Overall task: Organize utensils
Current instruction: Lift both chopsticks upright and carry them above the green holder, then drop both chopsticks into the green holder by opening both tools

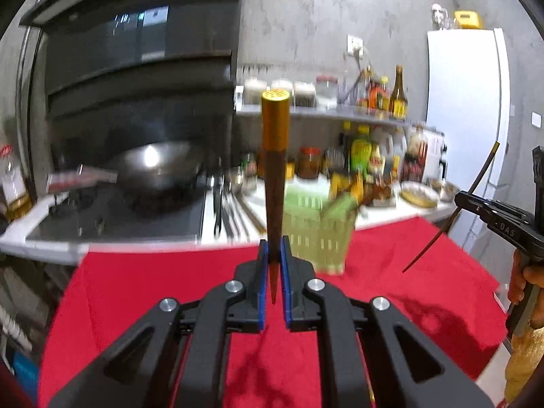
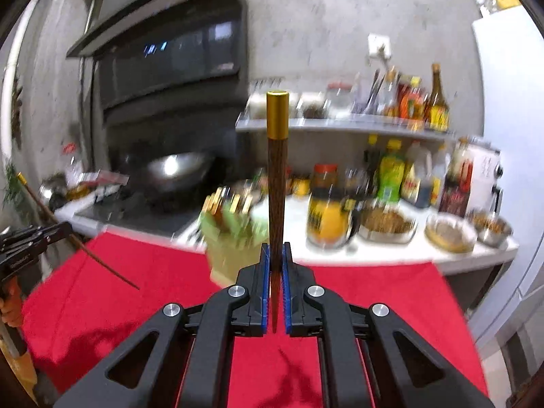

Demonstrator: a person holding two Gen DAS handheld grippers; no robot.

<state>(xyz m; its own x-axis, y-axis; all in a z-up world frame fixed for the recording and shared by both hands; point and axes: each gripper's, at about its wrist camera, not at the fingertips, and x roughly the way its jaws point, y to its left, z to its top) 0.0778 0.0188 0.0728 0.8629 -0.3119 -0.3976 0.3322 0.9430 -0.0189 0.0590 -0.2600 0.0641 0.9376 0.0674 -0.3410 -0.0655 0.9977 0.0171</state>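
My left gripper is shut on a brown chopstick with a gold cap, which stands upright between the blue pads. My right gripper is shut on a matching chopstick, also upright. A pale green slotted utensil basket stands on the red cloth just beyond both grippers, blurred; in the right wrist view the basket holds several gold-topped utensils. The right gripper with its chopstick shows at the right edge of the left wrist view. The left gripper's chopstick shows at the left edge of the right wrist view.
A red cloth covers the table. Behind it a white counter carries jars, sauce bottles and bowls of food. A wok sits on the black stove at left. A white fridge stands at right. A person's hand grips the right tool.
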